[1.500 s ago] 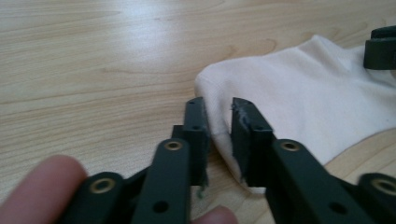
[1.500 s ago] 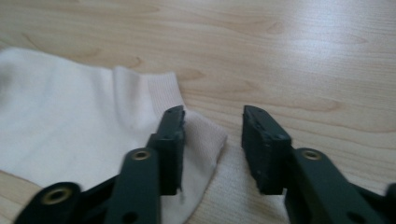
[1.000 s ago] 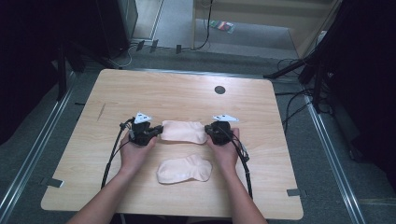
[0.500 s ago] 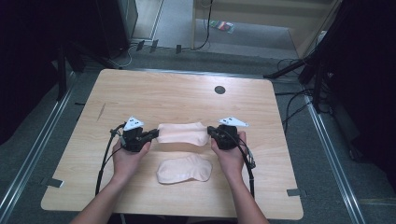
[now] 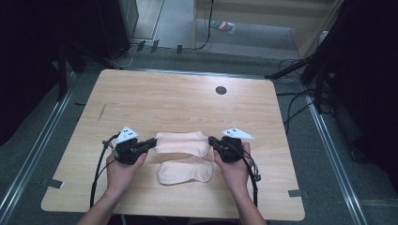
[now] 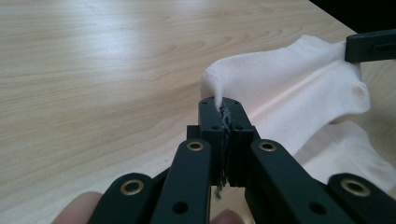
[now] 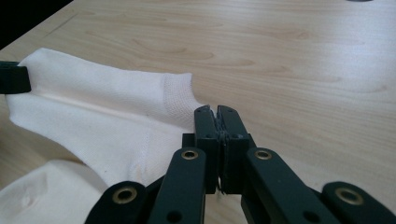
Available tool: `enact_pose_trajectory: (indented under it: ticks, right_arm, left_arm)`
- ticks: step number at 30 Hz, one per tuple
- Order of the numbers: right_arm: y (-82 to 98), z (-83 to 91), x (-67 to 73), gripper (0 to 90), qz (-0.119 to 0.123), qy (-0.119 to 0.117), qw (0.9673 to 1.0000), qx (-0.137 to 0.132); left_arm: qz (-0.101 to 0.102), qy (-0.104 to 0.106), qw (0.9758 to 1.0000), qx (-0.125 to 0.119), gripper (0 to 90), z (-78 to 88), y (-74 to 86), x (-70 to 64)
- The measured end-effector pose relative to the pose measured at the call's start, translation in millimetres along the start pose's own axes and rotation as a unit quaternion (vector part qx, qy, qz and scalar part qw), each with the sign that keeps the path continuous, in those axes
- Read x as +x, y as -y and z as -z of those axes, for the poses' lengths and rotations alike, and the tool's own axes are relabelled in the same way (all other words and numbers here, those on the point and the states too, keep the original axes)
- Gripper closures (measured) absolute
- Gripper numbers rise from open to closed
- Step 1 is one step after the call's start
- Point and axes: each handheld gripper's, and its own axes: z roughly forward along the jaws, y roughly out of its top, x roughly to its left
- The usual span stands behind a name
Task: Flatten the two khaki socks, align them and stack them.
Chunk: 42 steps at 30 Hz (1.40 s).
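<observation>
A cream ankle sock (image 5: 182,142) is stretched between both grippers just above the wooden table (image 5: 178,101). My left gripper (image 5: 151,142) is shut on the sock's left end (image 6: 233,77), its jaws pressed together on the fabric. At the sock's other end, by the cuff (image 7: 180,95), my right gripper (image 5: 212,140) is shut on the edge. A second cream sock (image 5: 184,171) lies flat on the table right below the held one, seen also at the lower corner of the left gripper view as the second sock (image 6: 355,154) and in the right gripper view as the second sock (image 7: 42,191).
A small black round hole (image 5: 221,90) marks the table's far side. Cables trail from both grippers toward the near edge. Dark stands and cables (image 5: 300,75) crowd the floor to the right; metal rails run along both sides.
Both grippers have drawn back toward the person with the sock held between them, bringing it nearer the sock lying on the table. They have also spread slightly apart.
</observation>
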Motion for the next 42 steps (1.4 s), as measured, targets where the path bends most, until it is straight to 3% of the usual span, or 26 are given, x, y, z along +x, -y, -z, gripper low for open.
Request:
enact_pose_trajectory:
  ticks: [5,19,25,31,33,35,36,42]
  right_arm:
    - [14.3,9.9,3.3,88.9,-0.001,-0.008,0.9999,0.011]
    - [37.6,31.6,10.5,88.9,0.019,-0.011,0.9992,0.033]
    - [47.9,33.0,12.2,88.9,0.024,-0.010,0.9986,0.046]
    - [55.1,27.9,15.0,88.7,0.035,-0.007,0.9980,0.052]
    - [56.6,26.3,15.1,85.1,0.034,-0.010,0.9979,0.055]
    - [58.7,25.2,15.0,68.0,0.031,-0.012,0.9984,0.046]
    - [59.9,25.0,14.5,66.0,0.029,-0.007,0.9988,0.038]
    - [62.6,23.9,13.0,69.5,0.013,-0.023,0.9986,0.046]
  left_arm:
    - [-0.016,0.011,0.9998,0.008,90.0,11.6,10.9,-8.7]
    - [-0.014,0.037,0.9985,0.037,90.0,26.0,38.6,-27.3]
    - [-0.011,0.041,0.9976,0.055,90.0,25.7,50.4,-31.6]
    - [-0.023,0.034,0.9967,0.070,89.9,21.8,56.9,-33.8]
    - [-0.023,0.035,0.9967,0.070,88.9,19.6,58.2,-34.5]
    - [-0.016,0.027,0.9973,0.066,79.5,17.7,59.7,-34.0]
    - [-0.012,0.027,0.9974,0.065,76.2,16.5,60.0,-33.0]
    - [-0.010,0.028,0.9974,0.066,79.5,14.0,59.4,-33.0]
